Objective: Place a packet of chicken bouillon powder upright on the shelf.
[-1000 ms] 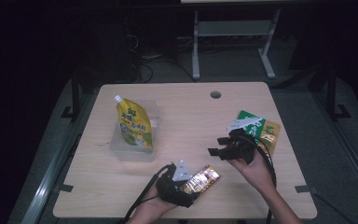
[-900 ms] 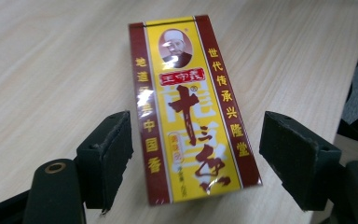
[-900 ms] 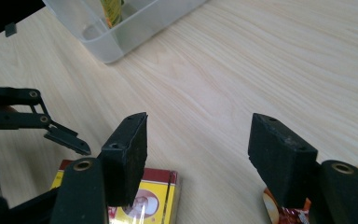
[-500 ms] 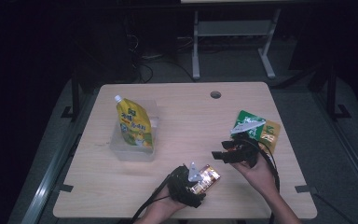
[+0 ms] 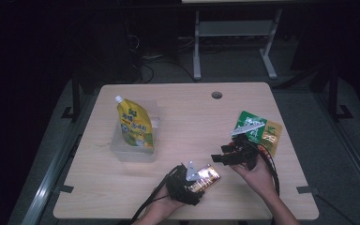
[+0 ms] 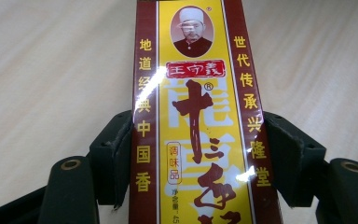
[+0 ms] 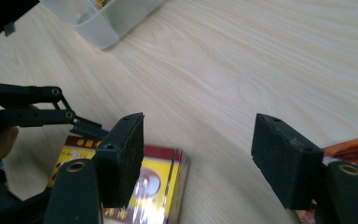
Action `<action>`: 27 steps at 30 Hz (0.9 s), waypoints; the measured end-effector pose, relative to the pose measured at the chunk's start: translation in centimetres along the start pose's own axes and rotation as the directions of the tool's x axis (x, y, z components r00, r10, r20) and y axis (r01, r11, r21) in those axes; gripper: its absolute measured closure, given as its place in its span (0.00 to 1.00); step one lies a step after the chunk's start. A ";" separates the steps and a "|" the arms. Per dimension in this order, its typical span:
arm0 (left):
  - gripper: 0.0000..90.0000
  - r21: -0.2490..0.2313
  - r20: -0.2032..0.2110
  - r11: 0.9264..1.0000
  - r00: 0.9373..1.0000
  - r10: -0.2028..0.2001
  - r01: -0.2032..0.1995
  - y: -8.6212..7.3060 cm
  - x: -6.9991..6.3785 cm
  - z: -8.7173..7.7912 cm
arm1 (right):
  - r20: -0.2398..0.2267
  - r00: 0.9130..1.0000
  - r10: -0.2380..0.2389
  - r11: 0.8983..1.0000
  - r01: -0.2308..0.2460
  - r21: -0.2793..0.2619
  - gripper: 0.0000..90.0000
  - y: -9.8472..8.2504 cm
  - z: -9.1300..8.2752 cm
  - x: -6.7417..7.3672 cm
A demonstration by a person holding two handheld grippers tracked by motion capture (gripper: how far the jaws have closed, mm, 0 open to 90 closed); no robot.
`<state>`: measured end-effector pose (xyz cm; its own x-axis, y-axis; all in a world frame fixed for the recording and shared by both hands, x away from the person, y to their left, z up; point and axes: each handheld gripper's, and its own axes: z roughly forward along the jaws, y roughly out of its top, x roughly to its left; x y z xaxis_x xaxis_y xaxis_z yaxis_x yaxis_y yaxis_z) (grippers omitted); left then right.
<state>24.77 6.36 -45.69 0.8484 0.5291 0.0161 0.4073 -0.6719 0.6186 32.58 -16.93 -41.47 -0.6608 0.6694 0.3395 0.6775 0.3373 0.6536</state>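
Looking down from the high view, I count one light wooden table (image 5: 178, 117), two grippers and four items on it. My left gripper (image 5: 193, 180), low in the middle of the frame, has one red-and-yellow cellophane-wrapped seasoning box (image 5: 206, 176) between its jaws; in the left gripper view that box (image 6: 196, 121) runs up the centre of the picture with a black pad against each long side, so the jaws, which have just been closing, now grip it while it lies on the tabletop. My right gripper (image 5: 222, 155) sits just to the right of it, lower right of centre, its jaws spread wide with only bare wood between them in the right gripper view, where the box (image 7: 142, 186) lies at lower left beside one pad. Left of centre stands one clear plastic tub (image 5: 122, 152) holding one yellow spouted pouch (image 5: 134, 124). At right lies one green-and-gold flat packet (image 5: 258, 129).
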 end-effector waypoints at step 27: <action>0.36 -0.229 -0.174 0.971 0.979 -0.110 0.068 0.8 2.4 -3.6 | -0.298 0.932 0.207 0.978 -0.209 0.026 0.43 1.6 3.7 -0.1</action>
<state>25.90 8.93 -42.33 0.7264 0.6820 0.0848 0.3760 -0.4976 0.7817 34.92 -13.99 -42.94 -0.5716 0.4961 0.6535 0.8089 0.2074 0.5501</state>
